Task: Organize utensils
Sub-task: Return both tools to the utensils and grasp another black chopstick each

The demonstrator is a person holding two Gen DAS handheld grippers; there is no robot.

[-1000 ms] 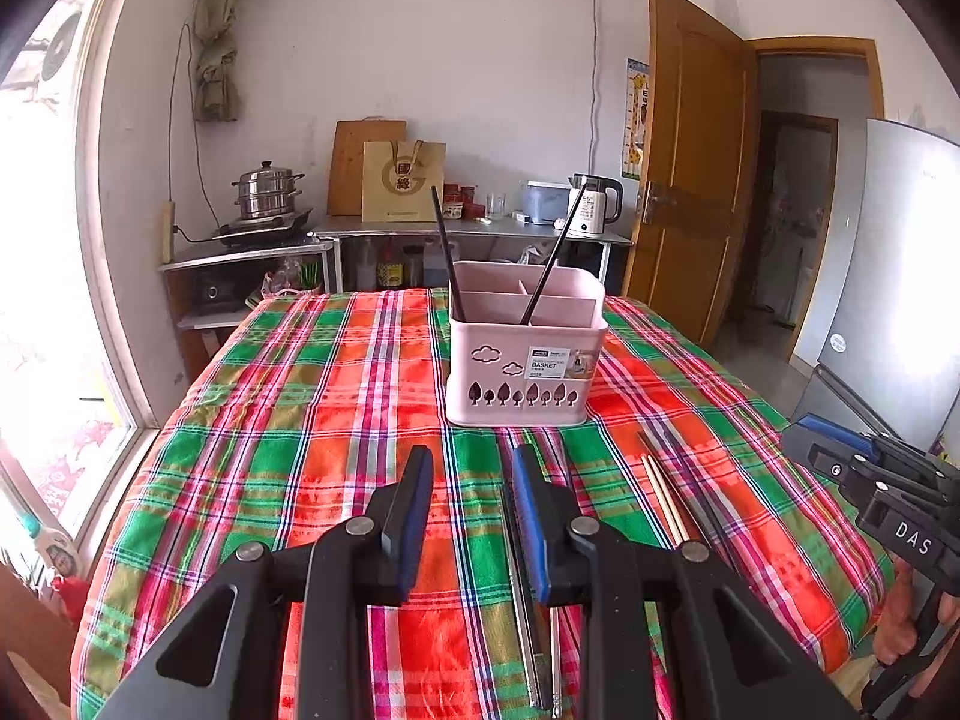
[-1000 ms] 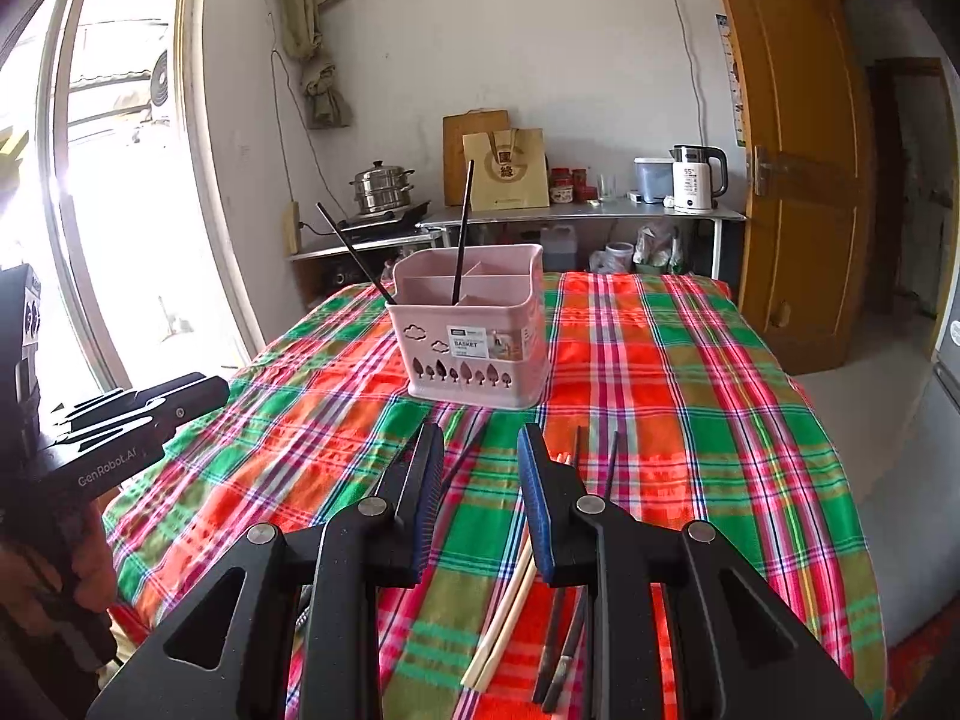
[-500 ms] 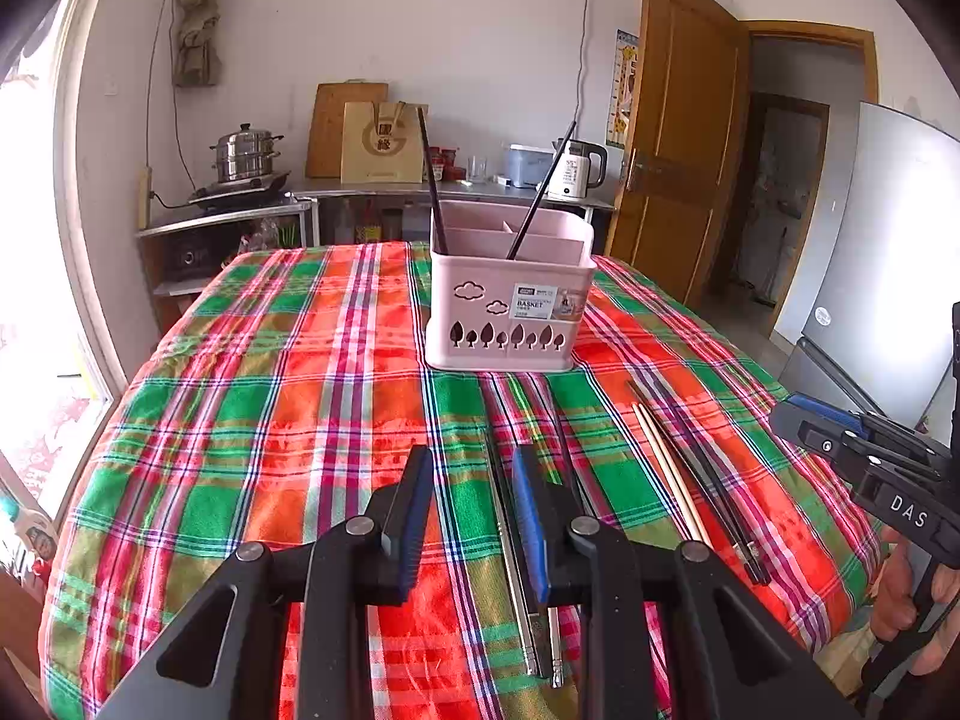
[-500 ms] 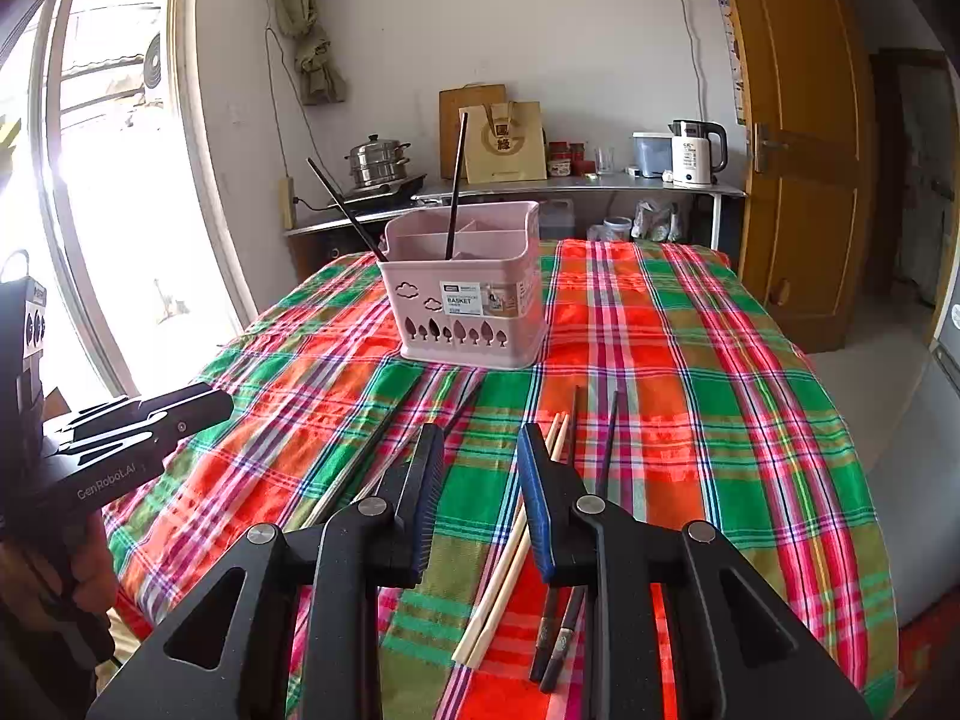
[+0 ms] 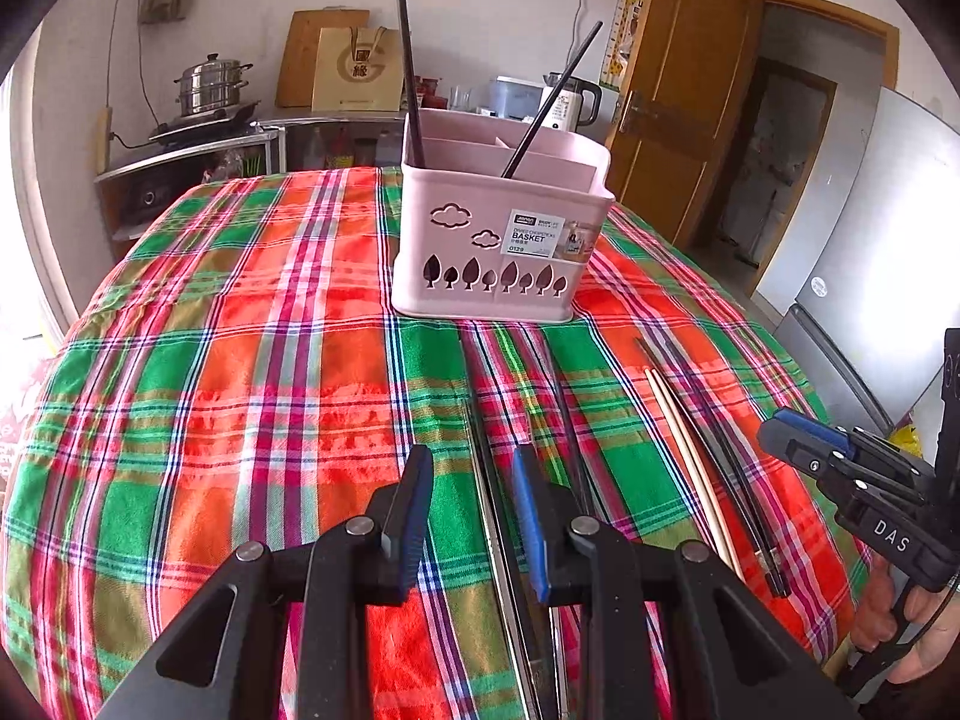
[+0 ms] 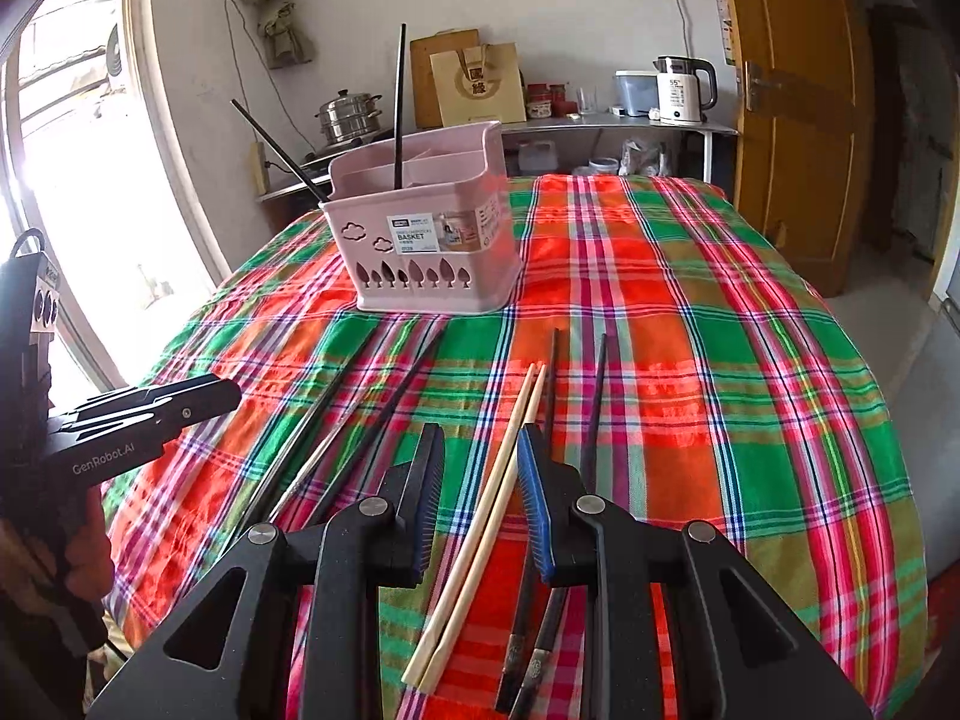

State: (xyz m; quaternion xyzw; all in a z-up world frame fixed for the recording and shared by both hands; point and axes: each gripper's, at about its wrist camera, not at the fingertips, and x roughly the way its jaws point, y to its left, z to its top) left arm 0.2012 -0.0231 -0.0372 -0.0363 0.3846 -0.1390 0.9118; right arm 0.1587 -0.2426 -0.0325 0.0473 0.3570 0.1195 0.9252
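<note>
A pink utensil basket (image 5: 498, 240) (image 6: 426, 234) stands on the plaid tablecloth with two black chopsticks (image 5: 411, 72) (image 6: 398, 102) upright in it. My left gripper (image 5: 471, 510) is open low over a pair of metal chopsticks (image 5: 498, 516). My right gripper (image 6: 480, 498) is open over a pair of pale wooden chopsticks (image 6: 492, 510); black chopsticks (image 6: 594, 408) lie just right of them. The wooden pair (image 5: 690, 462) and a black pair (image 5: 732, 480) also show in the left wrist view. Metal chopsticks (image 6: 312, 456) lie left in the right wrist view.
The plaid table (image 5: 240, 390) (image 6: 750, 360) drops off at its front and side edges. A counter with a steamer pot (image 5: 213, 84), a paper bag and a kettle (image 6: 681, 87) runs along the back wall. A wooden door (image 6: 798, 108) and a fridge (image 5: 888, 252) stand at the right.
Both grippers have moved forward and down towards the table and the basket; the chopsticks now lie between their open fingers. Nothing has been taken hold of.
</note>
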